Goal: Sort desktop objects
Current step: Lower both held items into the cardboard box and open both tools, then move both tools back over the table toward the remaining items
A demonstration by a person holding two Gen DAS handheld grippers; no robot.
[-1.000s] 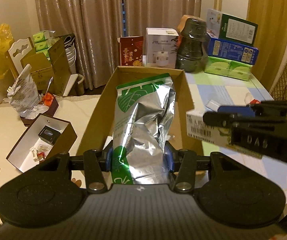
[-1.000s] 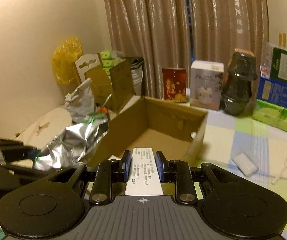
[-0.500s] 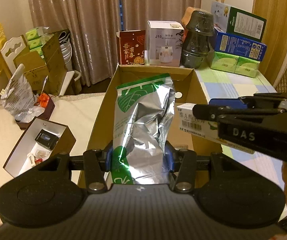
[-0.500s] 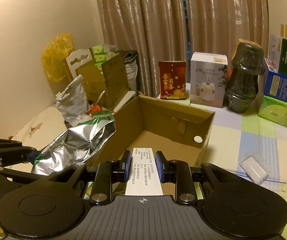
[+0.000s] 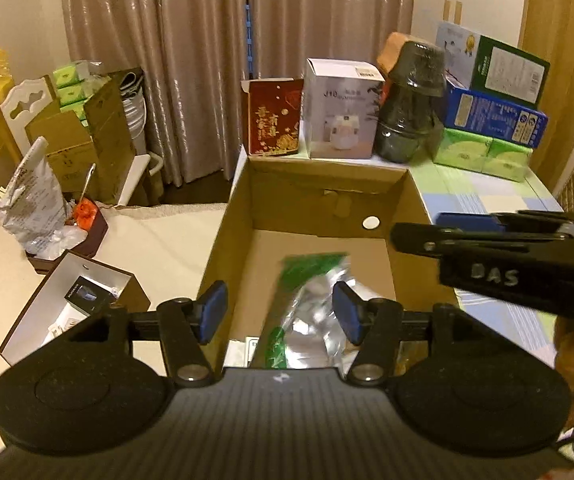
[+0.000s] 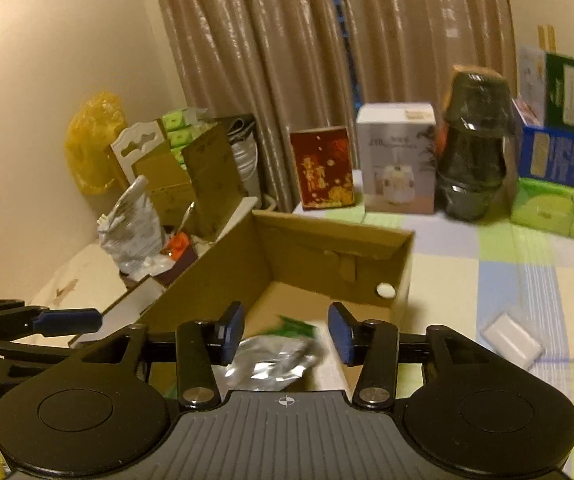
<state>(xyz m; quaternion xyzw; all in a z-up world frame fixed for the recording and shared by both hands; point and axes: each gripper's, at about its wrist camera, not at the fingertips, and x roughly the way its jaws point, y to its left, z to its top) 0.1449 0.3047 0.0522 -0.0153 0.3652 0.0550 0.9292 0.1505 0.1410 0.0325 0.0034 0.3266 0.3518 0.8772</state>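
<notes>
An open cardboard box (image 5: 231, 216) (image 6: 327, 236) stands on the table in front of both grippers. A silver and green foil bag (image 5: 311, 304) (image 6: 275, 360) lies blurred on its floor. My left gripper (image 5: 279, 314) hangs above it, jaws opening, pads clear of the bag. My right gripper (image 6: 287, 336) is over the box's near end, jaws also opening with nothing pressed between them. A pale strip of the white carton (image 6: 329, 374) shows beside the bag. Each gripper appears in the other's view: the right gripper (image 5: 487, 248) at the right, the left gripper (image 6: 63, 320) at the left.
Behind the cardboard box stand a red box (image 5: 275, 118), a white appliance box (image 5: 341, 110), a dark wrapped jar (image 5: 411, 108) and stacked blue and green cartons (image 5: 495, 120). A small white packet (image 6: 511, 340) lies on the checked cloth. An open shallow box (image 5: 67, 312) sits at left.
Both grippers have let go: the foil bag left the left jaws and the white carton left the right jaws, both dropping into the cardboard box. Both pairs of jaws stand wider.
</notes>
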